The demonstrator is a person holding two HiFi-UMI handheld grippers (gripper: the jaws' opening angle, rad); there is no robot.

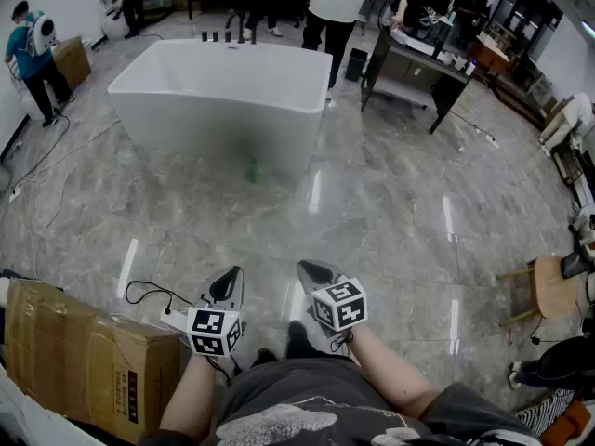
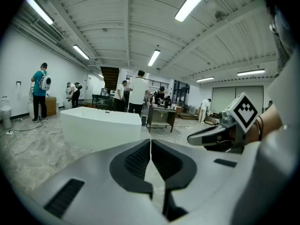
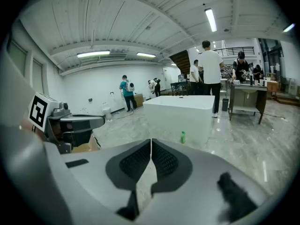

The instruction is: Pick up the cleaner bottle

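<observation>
A small green cleaner bottle (image 1: 252,170) stands upright on the marble floor against the front of the white bathtub (image 1: 223,91). It also shows in the right gripper view as the green bottle (image 3: 183,137), far ahead of the jaws. My left gripper (image 1: 229,279) and right gripper (image 1: 312,271) are held close to my body, well short of the bottle. Both are shut with nothing between the pads. The left gripper (image 2: 150,142) points toward the tub (image 2: 101,125), and the bottle is not seen in that view.
A cardboard box (image 1: 84,360) lies at my left with a black cable (image 1: 153,294) beside it. A dark desk (image 1: 409,68) stands right of the tub, a wooden stool (image 1: 548,291) at far right. Several people stand behind the tub.
</observation>
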